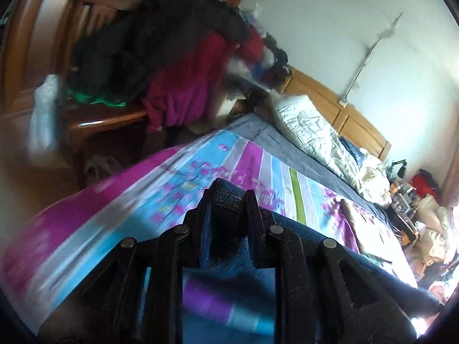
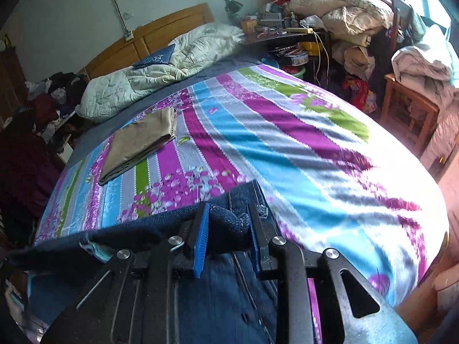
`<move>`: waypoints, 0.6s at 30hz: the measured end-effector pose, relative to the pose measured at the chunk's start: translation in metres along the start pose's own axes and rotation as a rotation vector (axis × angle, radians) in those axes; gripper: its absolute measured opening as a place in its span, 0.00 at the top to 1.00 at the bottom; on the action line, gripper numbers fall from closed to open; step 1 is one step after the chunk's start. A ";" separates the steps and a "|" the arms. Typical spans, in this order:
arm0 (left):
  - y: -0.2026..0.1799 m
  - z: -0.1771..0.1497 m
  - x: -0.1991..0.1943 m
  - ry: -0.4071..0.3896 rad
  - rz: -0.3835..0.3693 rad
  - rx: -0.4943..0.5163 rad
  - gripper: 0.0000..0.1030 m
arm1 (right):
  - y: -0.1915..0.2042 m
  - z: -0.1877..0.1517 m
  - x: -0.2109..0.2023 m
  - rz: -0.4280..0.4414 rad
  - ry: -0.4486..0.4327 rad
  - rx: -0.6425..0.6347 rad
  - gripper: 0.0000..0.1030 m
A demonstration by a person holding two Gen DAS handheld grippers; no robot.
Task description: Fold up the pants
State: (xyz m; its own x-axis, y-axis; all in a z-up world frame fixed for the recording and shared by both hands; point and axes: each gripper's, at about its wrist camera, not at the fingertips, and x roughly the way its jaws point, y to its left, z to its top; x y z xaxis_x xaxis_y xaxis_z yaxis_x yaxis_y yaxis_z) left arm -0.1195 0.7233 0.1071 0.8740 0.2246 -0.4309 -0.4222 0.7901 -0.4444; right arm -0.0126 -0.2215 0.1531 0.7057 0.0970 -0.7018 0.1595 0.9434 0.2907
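Dark blue denim pants [image 2: 218,292] hang between both grippers over the near edge of the bed. My right gripper [image 2: 229,218] is shut on a bunched fold of the denim, and the cloth stretches off to the left. In the left wrist view my left gripper [image 1: 228,205] is shut on a stitched edge of the same pants [image 1: 229,197], with the denim running off to the lower right. The left wrist view is blurred by motion.
The bed carries a striped purple, blue and green floral sheet [image 2: 287,143]. Folded tan pants [image 2: 137,143] lie on it at the left. A white quilt [image 2: 160,77] lies by the wooden headboard [image 2: 160,34]. A chair piled with clothes [image 1: 172,57] stands beside the bed, and a cluttered table [image 2: 287,34] at the far right.
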 end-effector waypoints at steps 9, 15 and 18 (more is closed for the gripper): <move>0.135 -0.110 -0.119 0.061 0.162 -0.433 0.73 | -0.071 -0.113 -0.028 0.075 0.140 0.317 0.44; 0.102 -0.106 -0.087 0.226 0.099 -0.432 0.45 | -0.050 -0.112 0.000 0.266 0.203 0.439 0.30; 0.086 -0.101 -0.054 0.297 0.098 -0.446 0.39 | -0.044 -0.112 0.018 0.308 0.218 0.498 0.28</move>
State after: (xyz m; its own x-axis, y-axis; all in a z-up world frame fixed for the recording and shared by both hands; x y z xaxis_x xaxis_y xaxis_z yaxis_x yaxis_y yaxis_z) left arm -0.2271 0.7219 0.0125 0.7471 0.0629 -0.6618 -0.6157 0.4408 -0.6532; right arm -0.0842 -0.2252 0.0548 0.6215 0.4535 -0.6388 0.3106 0.6059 0.7324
